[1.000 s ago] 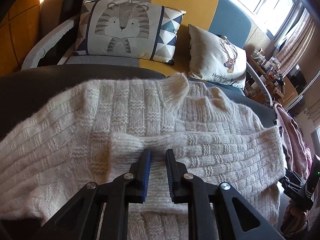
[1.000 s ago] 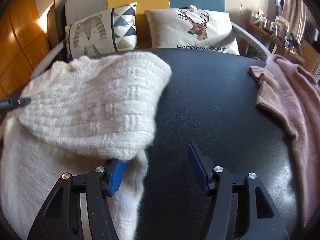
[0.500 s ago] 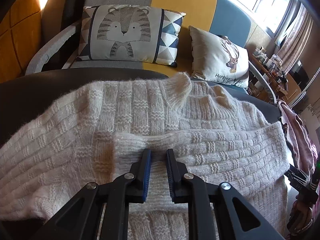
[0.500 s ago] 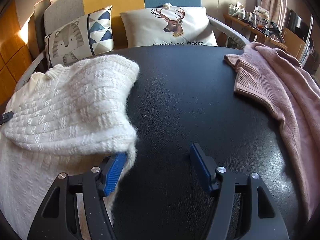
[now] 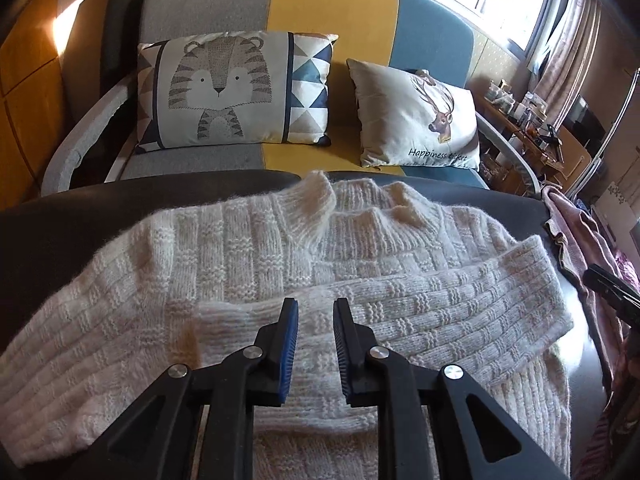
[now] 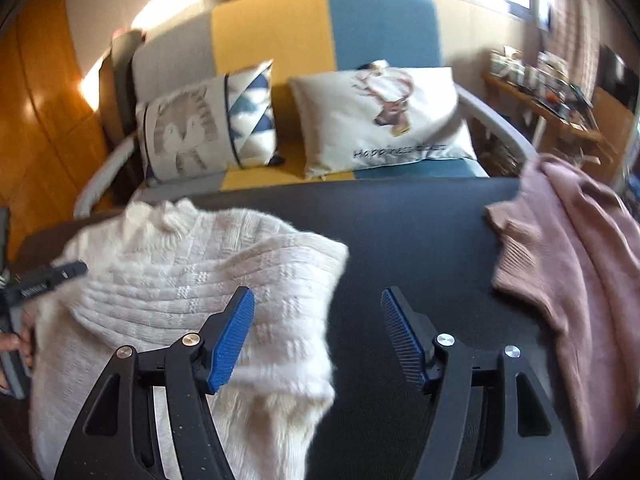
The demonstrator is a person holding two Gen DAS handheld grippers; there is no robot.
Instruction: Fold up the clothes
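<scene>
We find the cream knit sweater (image 5: pixel 256 280) lying flat on the dark table (image 6: pixel 420 232), toward its left half as the right wrist camera shows it, with one sleeve (image 5: pixel 420 312) folded across the body and the collar (image 5: pixel 360 208) toward the sofa (image 5: pixel 328 12). We note the left gripper (image 5: pixel 316 320) poised over that folded sleeve with its blue pads (image 5: pixel 292 336) drawn near each other, a narrow gap between them; no cloth is caught in the gap. The right gripper (image 6: pixel 318 320) stands above the right edge of the sweater, jaws spread wide and opening, nothing between them; its left pad (image 6: pixel 234 336) sits over the knit, its right over bare table. A pink sweater (image 6: pixel 568 264) lies at the right end of the table, apart from the cream one. Behind, we record a tiger cushion (image 5: pixel 224 88) and a deer cushion (image 5: pixel 416 116) on the sofa seat
</scene>
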